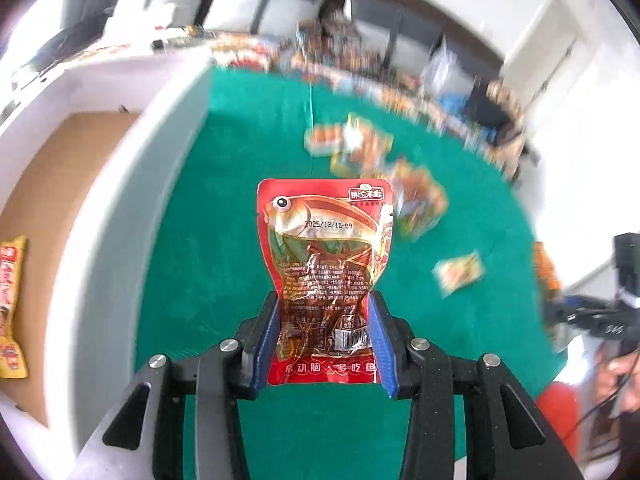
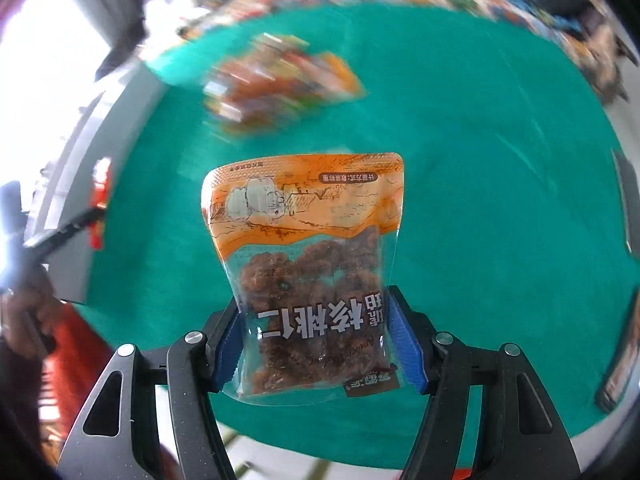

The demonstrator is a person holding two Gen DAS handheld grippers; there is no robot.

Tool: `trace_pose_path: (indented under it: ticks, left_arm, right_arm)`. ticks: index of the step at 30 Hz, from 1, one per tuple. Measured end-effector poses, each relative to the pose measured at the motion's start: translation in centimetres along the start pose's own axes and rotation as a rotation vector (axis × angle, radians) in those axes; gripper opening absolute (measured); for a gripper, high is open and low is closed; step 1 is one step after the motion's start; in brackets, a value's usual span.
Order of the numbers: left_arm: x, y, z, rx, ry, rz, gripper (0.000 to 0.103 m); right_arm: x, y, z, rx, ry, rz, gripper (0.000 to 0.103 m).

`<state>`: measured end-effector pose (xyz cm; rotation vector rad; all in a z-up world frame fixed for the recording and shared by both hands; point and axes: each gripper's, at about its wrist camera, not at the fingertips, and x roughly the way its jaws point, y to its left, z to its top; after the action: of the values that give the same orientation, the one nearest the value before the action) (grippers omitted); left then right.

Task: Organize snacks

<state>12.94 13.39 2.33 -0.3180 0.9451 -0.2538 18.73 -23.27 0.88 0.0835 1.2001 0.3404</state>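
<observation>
Evidently for sorting, the left gripper is clamped on a red fish pouch and the right gripper on an orange walnut pouch, both clear above the green bench, away from the pile of snacks near its far edge.

One red fish-snack packet and one orange walnut packet are held up, one in each of two hand-held grippers. One yellow packet lies at far left. A blurred pile of loose packets on the green table defies counting.
</observation>
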Motion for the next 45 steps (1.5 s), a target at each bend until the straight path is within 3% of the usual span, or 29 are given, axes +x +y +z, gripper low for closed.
trace_pose_path:
  ticks: [2,5,9,10,12,14,17,19,21,24,25,26,27,28,29,30,32,34,39,45]
  left_arm:
    - [-3.2,1.6,1.4,-0.034,-0.058,-0.004,0.042]
    - [-7.9,5.9,3.1,-0.095,-0.125,0.056,0.042]
    - [-12.5,12.9,3.2,-0.144,-0.165,0.275,0.05]
    - [-13.2,14.8,2.9,-0.163,-0.165,0.332,0.053]
    - [-14.0,17.7,2.2,-0.204,-0.16,0.441,0.073]
    - [-14.9,20.6,1.0,-0.265,-0.155,0.501,0.08]
    - [-15.9,23.5,-0.8,-0.352,-0.177,0.514,0.08]
    - [-16.4,24.7,-1.8,-0.387,-0.185,0.518,0.08]
    - [-16.5,24.9,-2.7,-0.399,-0.194,0.505,0.08]
    - [-16.7,24.6,-3.1,-0.401,-0.221,0.469,0.08]
    - [-16.9,24.5,-3.0,-0.402,-0.229,0.462,0.08]
    - [-16.9,24.2,-2.9,-0.401,-0.238,0.451,0.08]
    - [-17.2,23.8,-2.8,-0.396,-0.246,0.441,0.08]
    - [-17.4,23.4,-2.8,-0.387,-0.261,0.431,0.08]
    - [-17.5,23.2,-2.5,-0.381,-0.266,0.429,0.08]
    - [-17.6,23.0,-2.3,-0.374,-0.267,0.428,0.08]
    - [-17.7,22.3,-2.2,-0.361,-0.265,0.416,0.081]
    - [-17.7,21.0,-2.4,-0.351,-0.27,0.396,0.082]
    - [-15.9,14.6,-3.1,-0.293,-0.287,0.264,0.095]
    - [-10.7,1.9,-3.9,-0.065,-0.228,0.07,0.103]
  right_arm:
    - [-1.2,5.0,2.4,-0.046,-0.046,0.085,0.068]
    - [-1.7,13.9,5.5,-0.126,-0.091,0.219,0.068]
    - [-0.9,28.0,8.8,-0.293,-0.082,0.394,0.068]
    - [-0.5,31.0,9.0,-0.334,-0.077,0.419,0.069]
    - [1.3,37.3,9.5,-0.417,-0.07,0.463,0.08]
    - [4.0,41.5,9.8,-0.437,-0.022,0.493,0.089]
    - [8.2,45.9,9.7,-0.44,0.04,0.481,0.089]
    - [8.9,46.5,9.2,-0.455,0.026,0.469,0.09]
    - [10.0,46.1,9.0,-0.431,0.08,0.497,0.089]
    - [10.6,46.5,7.9,-0.544,0.044,0.305,0.091]
    - [10.6,46.4,7.6,-0.561,0.036,0.391,0.089]
    - [10.8,46.7,7.3,-0.634,0.004,0.403,0.089]
    - [11.6,46.9,7.2,-0.672,-0.015,0.241,0.09]
    - [12.0,46.5,7.2,-0.634,0.012,0.236,0.09]
    - [11.6,45.8,7.4,-0.576,0.032,0.353,0.089]
    - [10.9,45.6,7.3,-0.57,0.004,0.407,0.089]
    - [9.6,45.6,7.1,-0.612,-0.059,0.306,0.089]
    - [8.3,44.2,7.3,-0.597,-0.094,0.262,0.089]
    - [7.1,36.4,6.4,-0.551,-0.216,0.132,0.089]
    - [6.8,17.9,-1.6,-0.426,-0.366,-0.096,0.089]
